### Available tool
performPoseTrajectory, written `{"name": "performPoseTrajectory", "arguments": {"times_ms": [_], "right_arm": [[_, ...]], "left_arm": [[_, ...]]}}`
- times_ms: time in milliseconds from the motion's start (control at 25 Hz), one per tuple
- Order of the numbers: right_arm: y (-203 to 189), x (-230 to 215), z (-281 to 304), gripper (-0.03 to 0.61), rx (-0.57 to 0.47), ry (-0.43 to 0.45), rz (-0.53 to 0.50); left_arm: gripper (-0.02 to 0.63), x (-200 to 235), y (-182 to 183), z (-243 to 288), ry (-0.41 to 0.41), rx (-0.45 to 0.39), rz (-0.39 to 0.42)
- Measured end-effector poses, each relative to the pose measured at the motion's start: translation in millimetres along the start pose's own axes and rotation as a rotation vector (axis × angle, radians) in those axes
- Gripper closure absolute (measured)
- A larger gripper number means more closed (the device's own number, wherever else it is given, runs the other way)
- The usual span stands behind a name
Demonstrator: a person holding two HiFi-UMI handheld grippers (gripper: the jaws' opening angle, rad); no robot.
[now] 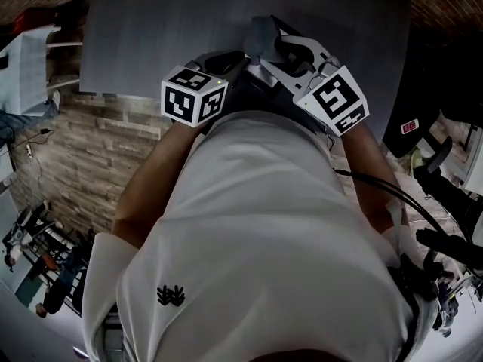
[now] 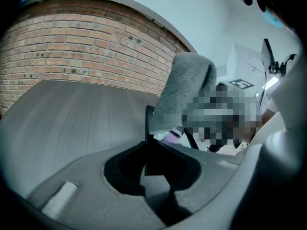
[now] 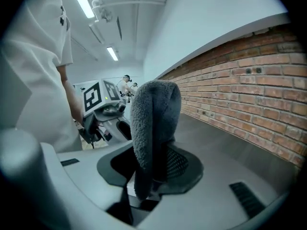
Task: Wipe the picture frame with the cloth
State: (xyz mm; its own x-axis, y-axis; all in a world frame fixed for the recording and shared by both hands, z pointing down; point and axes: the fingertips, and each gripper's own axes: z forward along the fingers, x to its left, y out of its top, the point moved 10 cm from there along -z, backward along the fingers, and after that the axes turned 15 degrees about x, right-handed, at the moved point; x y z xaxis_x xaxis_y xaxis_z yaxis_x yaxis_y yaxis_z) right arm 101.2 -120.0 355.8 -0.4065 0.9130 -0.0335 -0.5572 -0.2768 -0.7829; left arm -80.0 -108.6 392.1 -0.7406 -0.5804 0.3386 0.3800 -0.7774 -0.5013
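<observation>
My left gripper (image 2: 154, 153) is shut on a thin black picture frame (image 2: 149, 123), which stands edge-on between its jaws. My right gripper (image 3: 147, 175) is shut on a folded grey cloth (image 3: 152, 123) that rises upright out of its jaws. In the left gripper view the cloth (image 2: 184, 92) hangs right beside the frame's top edge, touching or nearly touching it. In the head view both grippers are held close to the person's chest, the left gripper (image 1: 220, 65) beside the right gripper (image 1: 290, 51), with the cloth (image 1: 260, 35) between them. The frame is hidden there.
A dark grey table (image 1: 151, 36) lies under both grippers and runs to a brick wall (image 2: 72, 56). The person's white shirt (image 1: 256, 232) fills the lower head view. Cables and gear (image 1: 445, 240) lie on the floor at right, a white shelf (image 1: 30, 66) at left.
</observation>
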Motion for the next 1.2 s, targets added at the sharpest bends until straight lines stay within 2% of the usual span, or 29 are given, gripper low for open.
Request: {"name": "performPoseTrajectory", "arguments": {"times_ms": [200,320,400,520,640,760,1000,1200], "right_arm": [[-7.0,-32.9,-7.9,0.44,0.028,-0.119,0.053],[-4.6,-43.8,-15.0,0.44,0.013,-0.148,0.061],[2.1,-40.6,-16.2,0.44,-0.01,-0.123,0.047],[14.2,-22.0,-7.5,0.44,-0.025,-0.023,-0.018],[19.1,-6.6,8.6,0.44,0.014,0.043,-0.087],[16.8,-14.5,14.3,0.44,0.053,-0.001,-0.083],[7.5,-59.3,-2.3,0.44,0.058,-0.12,0.013],[3.5,-76.5,-12.5,0.44,0.07,-0.191,0.038]], "left_arm": [[0.537,-1.0,0.0,-0.8,-0.006,0.007,0.011],[0.537,-0.4,-2.4,-0.7,-0.009,0.013,0.014],[0.537,-0.2,-3.4,0.0,-0.011,0.019,0.017],[0.537,-1.8,-3.7,2.5,-0.017,0.031,0.025],[0.538,-5.5,-3.5,3.5,-0.027,0.04,0.037],[0.538,-8.3,-5.0,2.2,-0.03,0.048,0.051],[0.538,-7.2,-8.7,1.7,-0.036,0.05,0.05],[0.537,-10.4,-7.9,4.2,-0.045,0.05,0.059]]}}
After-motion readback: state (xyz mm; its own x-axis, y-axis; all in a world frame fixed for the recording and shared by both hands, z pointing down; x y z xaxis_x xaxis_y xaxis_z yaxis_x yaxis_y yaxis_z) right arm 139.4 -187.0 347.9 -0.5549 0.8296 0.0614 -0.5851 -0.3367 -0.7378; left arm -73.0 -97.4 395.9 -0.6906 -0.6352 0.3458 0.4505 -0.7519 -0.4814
